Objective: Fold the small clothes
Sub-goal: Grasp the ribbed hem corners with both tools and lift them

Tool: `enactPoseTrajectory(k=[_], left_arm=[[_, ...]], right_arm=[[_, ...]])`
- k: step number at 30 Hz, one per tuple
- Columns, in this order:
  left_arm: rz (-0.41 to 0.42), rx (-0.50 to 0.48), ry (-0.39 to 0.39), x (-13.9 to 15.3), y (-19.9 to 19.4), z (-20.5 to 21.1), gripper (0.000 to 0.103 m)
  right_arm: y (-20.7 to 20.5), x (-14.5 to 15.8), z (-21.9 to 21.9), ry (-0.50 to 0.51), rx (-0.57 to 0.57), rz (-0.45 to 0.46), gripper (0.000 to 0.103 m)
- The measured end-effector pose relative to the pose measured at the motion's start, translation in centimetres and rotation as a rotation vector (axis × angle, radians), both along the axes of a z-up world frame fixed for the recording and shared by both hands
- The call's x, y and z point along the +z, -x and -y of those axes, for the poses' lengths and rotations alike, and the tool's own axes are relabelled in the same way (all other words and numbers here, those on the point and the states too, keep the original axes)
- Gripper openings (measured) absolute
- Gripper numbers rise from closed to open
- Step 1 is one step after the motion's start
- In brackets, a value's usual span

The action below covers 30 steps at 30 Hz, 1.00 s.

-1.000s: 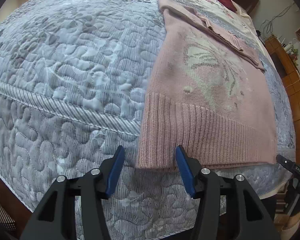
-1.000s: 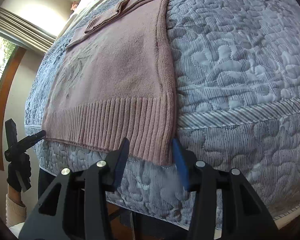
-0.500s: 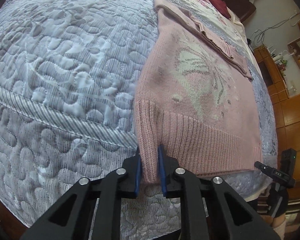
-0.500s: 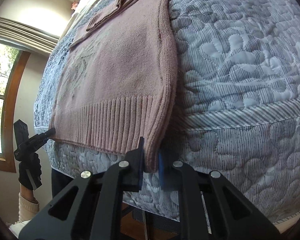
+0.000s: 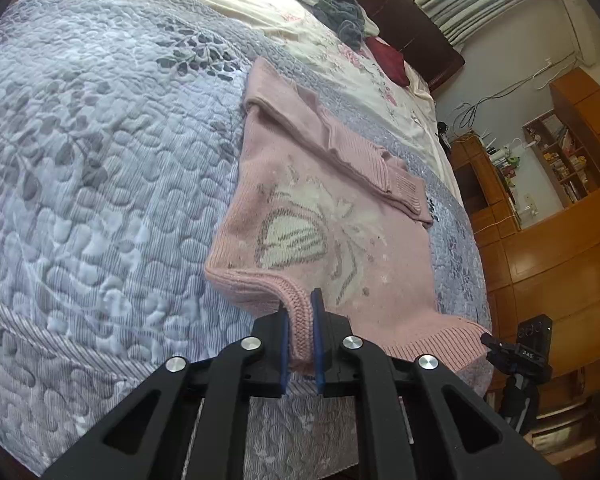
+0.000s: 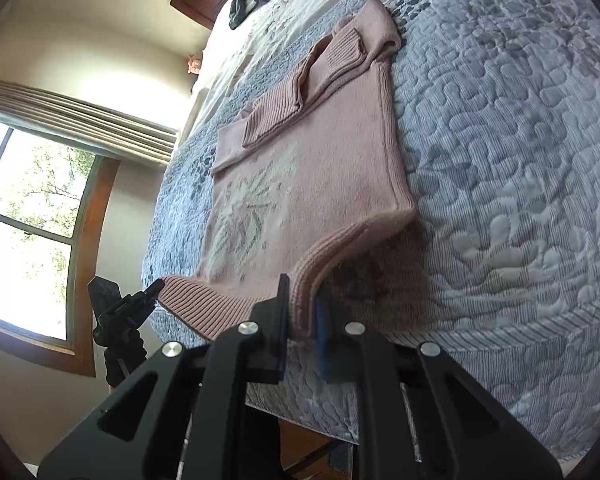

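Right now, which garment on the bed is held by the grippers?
The pink sweater, its ribbed hem corners pinched by the left gripper and right gripper. The grey clothes and dark red garment lie untouched.

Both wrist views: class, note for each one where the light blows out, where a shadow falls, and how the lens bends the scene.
Left wrist view: glare washes out the pale bedding at the top; the fisheye bulges the quilt and blackens the corners. Right wrist view: the window is overexposed, and the lifted hem of the pink sweater casts a dark shadow on the quilt beneath.
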<state>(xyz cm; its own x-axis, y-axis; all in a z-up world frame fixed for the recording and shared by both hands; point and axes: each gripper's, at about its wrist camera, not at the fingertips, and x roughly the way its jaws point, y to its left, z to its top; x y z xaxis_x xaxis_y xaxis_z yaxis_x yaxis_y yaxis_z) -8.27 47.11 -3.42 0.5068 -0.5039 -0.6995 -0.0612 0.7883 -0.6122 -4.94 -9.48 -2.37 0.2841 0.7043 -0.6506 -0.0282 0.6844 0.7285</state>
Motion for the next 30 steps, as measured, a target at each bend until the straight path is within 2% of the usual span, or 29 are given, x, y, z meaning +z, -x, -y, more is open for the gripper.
enactPoseTrajectory(k=[7, 18, 23, 30], left_arm=[[0.011, 0.055, -0.035, 0.6, -4.6, -0.7, 0.009], [-0.050, 0.105, -0.092, -2.7, -11.0, -0.4, 0.009], [-0.084, 0.111, -0.113, -4.4, -12.8, -0.1, 0.010], [-0.093, 0.114, -0.093, -5.6, -13.3, -0.4, 0.014]], right_arm=[[-4.7, -0.5, 1.0, -0.021, -0.058, -0.042, 0.010], [-12.1, -3.9, 0.6, 0.008, -0.115, -0.156, 0.010], [-14.2, -5.6, 0.2, 0.018, -0.138, -0.198, 0.010], [-15.4, -6.3, -0.3, 0.045, -0.136, -0.208, 0.013]])
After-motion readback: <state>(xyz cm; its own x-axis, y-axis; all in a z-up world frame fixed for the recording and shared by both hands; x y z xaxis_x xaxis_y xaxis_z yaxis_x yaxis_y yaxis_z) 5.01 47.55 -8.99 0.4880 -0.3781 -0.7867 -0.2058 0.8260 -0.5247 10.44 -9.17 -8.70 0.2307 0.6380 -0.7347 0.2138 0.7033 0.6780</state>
